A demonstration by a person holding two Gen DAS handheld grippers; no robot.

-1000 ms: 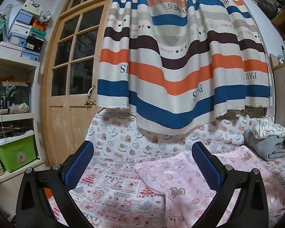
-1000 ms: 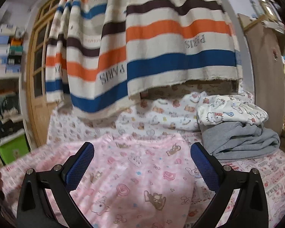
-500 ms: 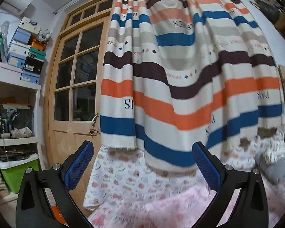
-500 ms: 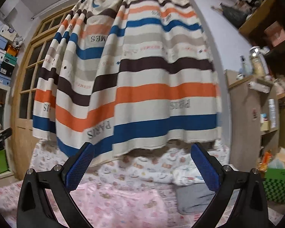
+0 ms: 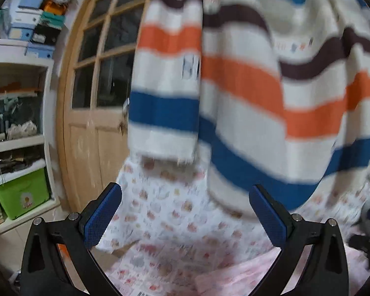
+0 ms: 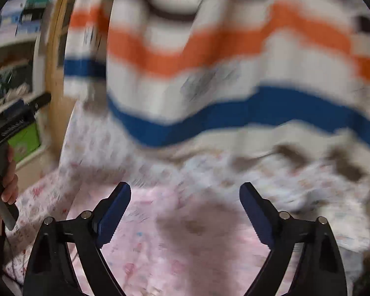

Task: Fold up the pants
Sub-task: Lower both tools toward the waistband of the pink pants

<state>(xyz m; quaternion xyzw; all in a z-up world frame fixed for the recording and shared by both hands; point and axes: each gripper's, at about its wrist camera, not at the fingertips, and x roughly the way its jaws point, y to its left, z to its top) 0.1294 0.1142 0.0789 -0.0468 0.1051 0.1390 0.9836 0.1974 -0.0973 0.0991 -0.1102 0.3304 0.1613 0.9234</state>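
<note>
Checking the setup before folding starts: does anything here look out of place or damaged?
Nothing stands out. The pink pants lie on the printed sheet, ungripped; the striped curtain hangs intact. Motion blur hides fine detail.

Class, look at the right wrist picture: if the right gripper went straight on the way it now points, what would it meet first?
Probably the pink printed pants lying on the bed: the right gripper, empty, its jaws apart and just closing somewhat, tilts down toward them. Blur leaves depth uncertain.

A bed (image 6: 44, 197) covered by a cartoon-print sheet (image 5: 165, 222) is seen; pink patterned pants (image 6: 185, 246) are spread directly on it.
</note>
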